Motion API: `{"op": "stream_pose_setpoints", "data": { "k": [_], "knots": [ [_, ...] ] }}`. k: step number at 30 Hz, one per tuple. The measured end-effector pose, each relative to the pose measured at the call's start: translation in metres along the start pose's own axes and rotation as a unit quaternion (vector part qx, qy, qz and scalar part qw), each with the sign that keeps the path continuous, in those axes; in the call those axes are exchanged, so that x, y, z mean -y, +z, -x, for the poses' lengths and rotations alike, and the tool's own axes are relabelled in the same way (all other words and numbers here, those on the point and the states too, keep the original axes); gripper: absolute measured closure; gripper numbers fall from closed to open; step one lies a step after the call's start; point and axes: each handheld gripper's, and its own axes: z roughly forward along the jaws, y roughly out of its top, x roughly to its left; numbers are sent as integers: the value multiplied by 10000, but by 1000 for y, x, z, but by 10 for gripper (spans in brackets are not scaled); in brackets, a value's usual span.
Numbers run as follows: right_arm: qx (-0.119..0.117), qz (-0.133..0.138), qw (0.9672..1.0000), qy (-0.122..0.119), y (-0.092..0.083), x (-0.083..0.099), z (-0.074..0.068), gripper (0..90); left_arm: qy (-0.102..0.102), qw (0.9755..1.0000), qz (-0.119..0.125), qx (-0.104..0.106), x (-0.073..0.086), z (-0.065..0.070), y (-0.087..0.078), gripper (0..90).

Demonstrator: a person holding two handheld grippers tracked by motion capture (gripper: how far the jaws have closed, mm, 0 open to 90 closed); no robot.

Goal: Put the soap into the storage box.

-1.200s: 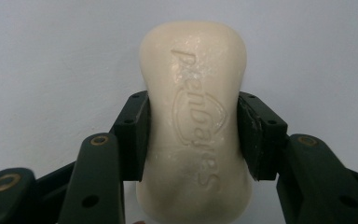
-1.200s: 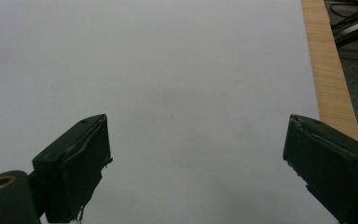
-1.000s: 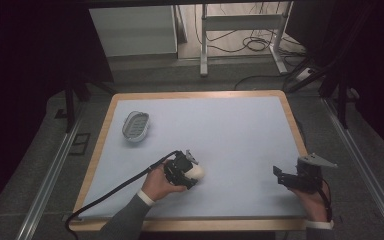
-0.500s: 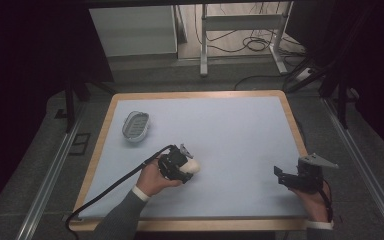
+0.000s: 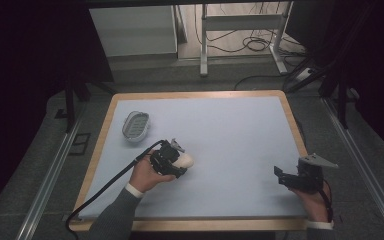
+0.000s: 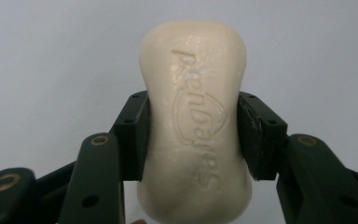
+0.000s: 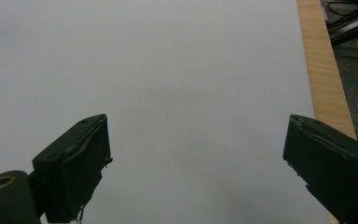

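I have the left gripper (image 6: pixel 193 140) clamped on a bar of soap (image 6: pixel 195 121) — its two black fingers (image 6: pixel 131 135) press flat against the bar's long sides, pinching it at the waist where it narrows. In the left gripper view the soap is a pale cream, almost ivory, with rounded corners and a soft pinched-in middle. Its upper face carries an embossed brand word in raised lettering with a curved line around it, and the surface looks slightly glossy and pitted, with a faint crease running across the lower half. The bar stands out beyond the fingers at both ends, the far end rounded and clean.

From the high view I see the soap (image 5: pixel 184 160) poking out of the left gripper (image 5: pixel 172 159) over the pale blue table (image 5: pixel 240 130), left of centre and near the front half. A clear, ridged soap dish (image 5: pixel 135 125) sits on the table farther back and to the left, well apart from the bar.

My right gripper (image 5: pixel 286 176) is held near the front right corner of the table — its fingers (image 7: pixel 77 163) are spread wide with only bare table between them.
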Motion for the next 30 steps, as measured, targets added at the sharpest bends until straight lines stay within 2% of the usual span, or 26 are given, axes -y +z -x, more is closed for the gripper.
{"op": "stream_pose_setpoints", "data": {
  "k": [14,30],
  "knots": [
    [21,-12,10000,23,0,1,2,73,-185,9998,97,-34,2,-17,-9,494],
    [32,-56,10000,31,0,1,2,73,-296,9994,159,-123,2,-31,-18,494]
  ]
}}
